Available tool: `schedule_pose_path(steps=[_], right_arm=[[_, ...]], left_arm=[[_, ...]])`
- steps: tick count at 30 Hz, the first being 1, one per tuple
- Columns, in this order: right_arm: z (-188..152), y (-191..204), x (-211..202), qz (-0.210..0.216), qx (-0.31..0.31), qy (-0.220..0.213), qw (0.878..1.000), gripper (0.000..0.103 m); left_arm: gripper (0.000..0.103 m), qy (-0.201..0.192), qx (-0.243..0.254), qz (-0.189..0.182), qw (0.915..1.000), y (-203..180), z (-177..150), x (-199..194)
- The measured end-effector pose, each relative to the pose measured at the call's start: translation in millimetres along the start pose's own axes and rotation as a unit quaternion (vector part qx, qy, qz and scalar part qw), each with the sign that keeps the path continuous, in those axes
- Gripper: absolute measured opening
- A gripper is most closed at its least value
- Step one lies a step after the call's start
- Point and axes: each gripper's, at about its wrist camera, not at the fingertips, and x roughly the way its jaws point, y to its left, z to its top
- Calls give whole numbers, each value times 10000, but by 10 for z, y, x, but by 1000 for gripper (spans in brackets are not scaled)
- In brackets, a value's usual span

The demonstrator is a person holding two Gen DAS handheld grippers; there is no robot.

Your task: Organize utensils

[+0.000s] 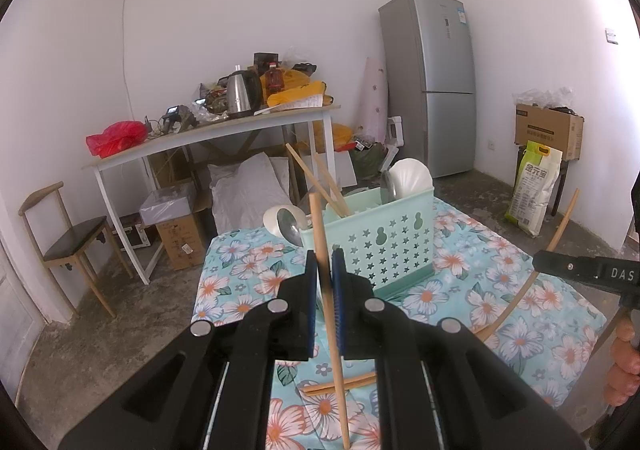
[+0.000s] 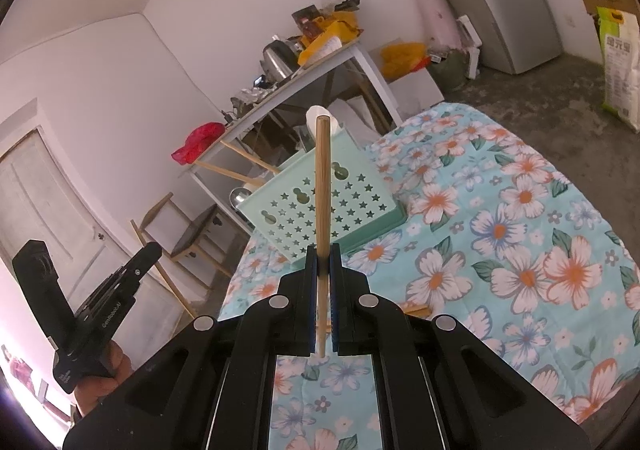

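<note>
Your left gripper [image 1: 324, 264] is clamped on a wooden chopstick [image 1: 325, 274], which runs between the pads from 12 o'clock down past 6 o'clock in its own wrist view. Your right gripper [image 2: 323, 262] is likewise closed on a second chopstick [image 2: 323, 186], its free end rising toward 12 o'clock. Beyond both tips, at roughly 12 to 1 o'clock, stands the mint utensil basket [image 1: 384, 246] on the floral tablecloth [image 1: 460, 290]; it already holds two chopsticks [image 1: 320, 182] leaning toward 11 o'clock, plus spoons [image 1: 286, 224] at its 9 o'clock side. More loose chopsticks [image 1: 340, 384] lie on the cloth near 6 o'clock. To finish this step cleanly, you would probably do best to carry each stick over the compartment with the others, tip it near vertical, lower the end inside the rim, and only then loosen the pads.
</note>
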Motion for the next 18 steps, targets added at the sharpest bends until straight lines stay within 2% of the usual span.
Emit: schedule_pose_path(steps=[18], right_arm=[[-9,30,23,19,-6,13,10000,4]], left_arm=[[7,-18,-31,-35,10000,14,17,-5]])
